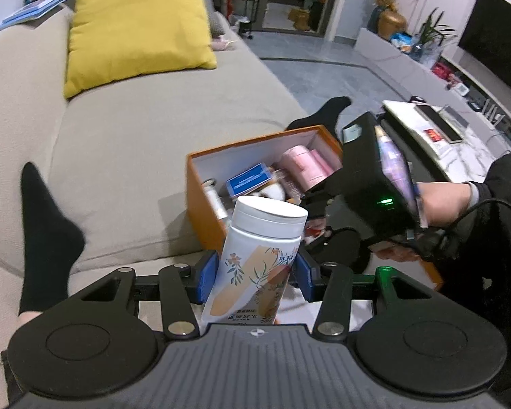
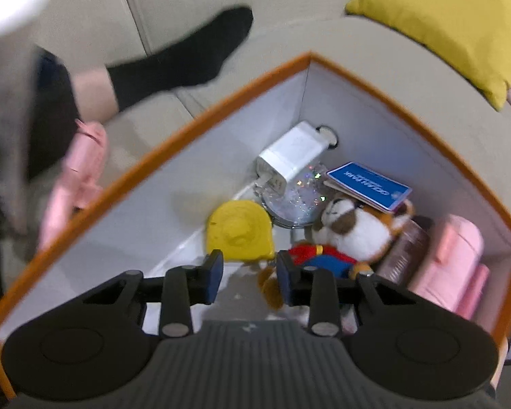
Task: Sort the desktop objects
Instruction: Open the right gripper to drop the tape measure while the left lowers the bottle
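Observation:
My left gripper (image 1: 257,274) is shut on a white bottle (image 1: 259,255) with a floral print and a white cap, which stands tilted between the blue pads. Beyond the bottle an orange box (image 1: 201,201) with a white inside rests on the sofa. My right gripper (image 2: 250,274) hangs open inside the orange box (image 2: 385,102), with only the box floor between its fingers. A yellow tape measure (image 2: 238,231) lies just past its left finger. A plush toy (image 2: 351,228) lies by its right finger. Also in the box are a white charger (image 2: 289,156), a glittery globe (image 2: 296,201), a blue card (image 2: 368,184) and a pink case (image 2: 453,259).
The beige sofa (image 1: 126,136) carries a yellow cushion (image 1: 136,30). A person's legs in black socks (image 1: 47,235) lie beside the box. A pink object (image 2: 75,177) sits outside the box's left wall. A low table (image 1: 466,150) with books and a phone stands at the right.

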A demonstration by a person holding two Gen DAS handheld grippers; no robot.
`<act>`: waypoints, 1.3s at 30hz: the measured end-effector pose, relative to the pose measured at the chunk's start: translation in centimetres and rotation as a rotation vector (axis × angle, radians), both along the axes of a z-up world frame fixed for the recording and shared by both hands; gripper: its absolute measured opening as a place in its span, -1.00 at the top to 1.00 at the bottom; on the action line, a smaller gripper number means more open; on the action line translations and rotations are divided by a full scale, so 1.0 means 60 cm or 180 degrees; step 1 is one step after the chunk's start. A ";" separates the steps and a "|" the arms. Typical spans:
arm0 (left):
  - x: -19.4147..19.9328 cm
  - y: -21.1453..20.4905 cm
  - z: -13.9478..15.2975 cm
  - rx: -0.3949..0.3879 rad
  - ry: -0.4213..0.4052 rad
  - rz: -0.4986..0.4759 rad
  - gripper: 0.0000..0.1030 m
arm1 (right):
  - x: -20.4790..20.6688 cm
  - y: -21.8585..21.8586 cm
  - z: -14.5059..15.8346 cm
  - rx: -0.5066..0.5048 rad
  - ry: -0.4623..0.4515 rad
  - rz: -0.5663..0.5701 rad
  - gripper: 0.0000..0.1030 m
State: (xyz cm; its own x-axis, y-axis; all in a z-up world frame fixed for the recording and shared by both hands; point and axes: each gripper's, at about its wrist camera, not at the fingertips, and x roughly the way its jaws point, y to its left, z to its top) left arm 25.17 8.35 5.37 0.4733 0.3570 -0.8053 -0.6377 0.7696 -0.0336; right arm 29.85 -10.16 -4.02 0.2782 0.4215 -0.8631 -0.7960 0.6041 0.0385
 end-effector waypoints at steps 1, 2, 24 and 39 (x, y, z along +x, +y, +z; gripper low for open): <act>0.006 -0.003 0.001 0.0005 -0.0011 -0.0032 -0.07 | -0.009 -0.011 0.014 0.0069 0.0025 0.0003 0.31; 0.012 -0.006 0.001 0.0010 -0.0021 -0.0059 -0.07 | -0.021 -0.023 0.030 0.0159 0.0059 0.0017 0.29; 0.098 -0.012 -0.040 -0.0252 -0.0185 -0.0031 -0.09 | -0.087 -0.072 0.073 0.0969 0.0366 -0.0303 0.68; 0.065 -0.015 -0.046 -0.0116 -0.0012 -0.0016 -0.11 | -0.071 -0.080 0.080 0.0728 0.0131 -0.0471 0.95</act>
State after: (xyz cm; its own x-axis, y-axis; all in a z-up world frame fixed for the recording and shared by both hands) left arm 29.07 7.43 2.59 0.4782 0.3249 -0.8160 -0.6336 0.7710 -0.0643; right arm 25.60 -14.95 0.76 0.3179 0.5642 -0.7619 -0.6947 0.6855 0.2178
